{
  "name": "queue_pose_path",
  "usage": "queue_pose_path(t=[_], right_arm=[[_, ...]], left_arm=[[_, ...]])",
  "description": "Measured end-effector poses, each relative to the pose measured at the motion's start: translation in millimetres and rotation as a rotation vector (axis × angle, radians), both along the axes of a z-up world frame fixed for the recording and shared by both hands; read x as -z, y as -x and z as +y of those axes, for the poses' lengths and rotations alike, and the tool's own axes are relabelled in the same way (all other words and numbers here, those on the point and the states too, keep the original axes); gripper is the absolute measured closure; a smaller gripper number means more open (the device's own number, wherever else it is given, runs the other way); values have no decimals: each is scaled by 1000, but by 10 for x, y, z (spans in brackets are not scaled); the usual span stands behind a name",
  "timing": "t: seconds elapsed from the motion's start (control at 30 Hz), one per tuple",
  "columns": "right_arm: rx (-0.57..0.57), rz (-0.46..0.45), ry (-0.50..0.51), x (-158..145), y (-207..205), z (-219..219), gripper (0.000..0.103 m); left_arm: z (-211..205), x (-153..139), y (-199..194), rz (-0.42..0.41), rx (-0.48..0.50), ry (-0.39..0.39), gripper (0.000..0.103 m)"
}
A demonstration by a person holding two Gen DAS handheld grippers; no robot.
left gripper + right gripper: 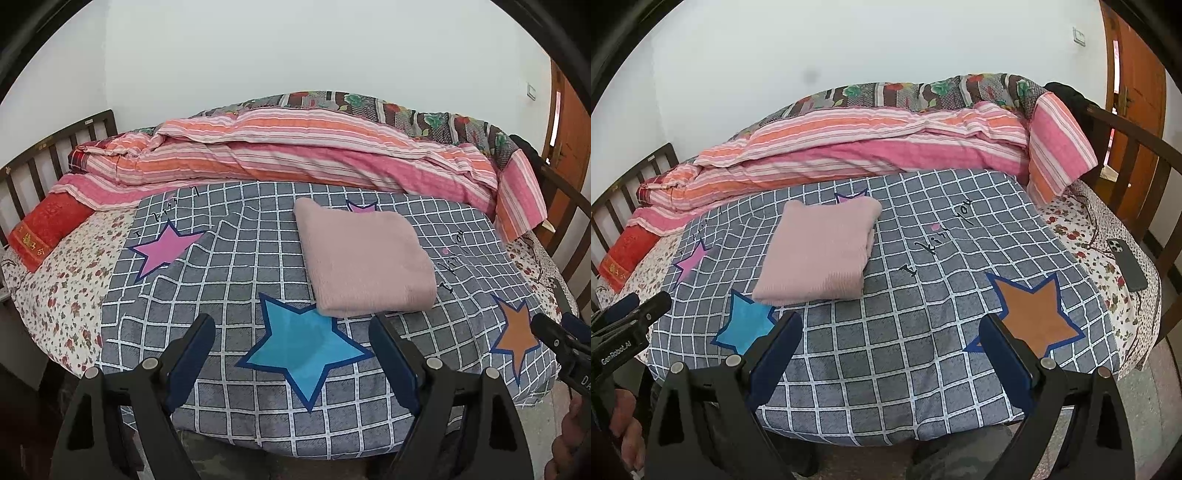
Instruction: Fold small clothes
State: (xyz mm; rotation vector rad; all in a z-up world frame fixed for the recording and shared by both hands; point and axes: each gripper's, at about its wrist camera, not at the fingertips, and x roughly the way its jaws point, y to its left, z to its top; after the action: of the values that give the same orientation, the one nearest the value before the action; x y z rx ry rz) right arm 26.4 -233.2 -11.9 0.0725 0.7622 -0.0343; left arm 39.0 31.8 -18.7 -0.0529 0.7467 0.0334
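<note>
We hold the left hand-held gripper (291, 332) with its two fingers spread wide, and nothing is between them. It hangs over the near edge of the bed, above the blue star (303, 347) on the gray checked sheet (229, 266). The right hand-held gripper (890, 332) is spread wide too and holds nothing. It hangs over the near edge as well, with the orange star (1034, 314) just past its right finger.

Each hand-held gripper shows at the side of the other's view, so they are side by side and apart.

The sheet has lots of flat open room around our hand-held grippers. The near edge of the bed drops to the floor right below them.

The pink cloth (364, 258) is folded into a neat block on the sheet, past the blue star and near the middle. Its long side runs away from us toward the striped blanket (295, 155) bunched along the far side. A phone (1128, 264) lies at the right edge on the flowered sheet (1100, 258). Wooden bed rails (55, 151) stand at both ends.
</note>
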Motion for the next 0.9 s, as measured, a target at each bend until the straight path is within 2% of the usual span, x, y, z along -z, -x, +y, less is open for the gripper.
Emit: queue_pose_path(t=[0.9], right_arm=[[15, -21, -4, -69, 112, -44, 8]], left_arm=[[-63, -87, 102, -27, 13, -11, 18]])
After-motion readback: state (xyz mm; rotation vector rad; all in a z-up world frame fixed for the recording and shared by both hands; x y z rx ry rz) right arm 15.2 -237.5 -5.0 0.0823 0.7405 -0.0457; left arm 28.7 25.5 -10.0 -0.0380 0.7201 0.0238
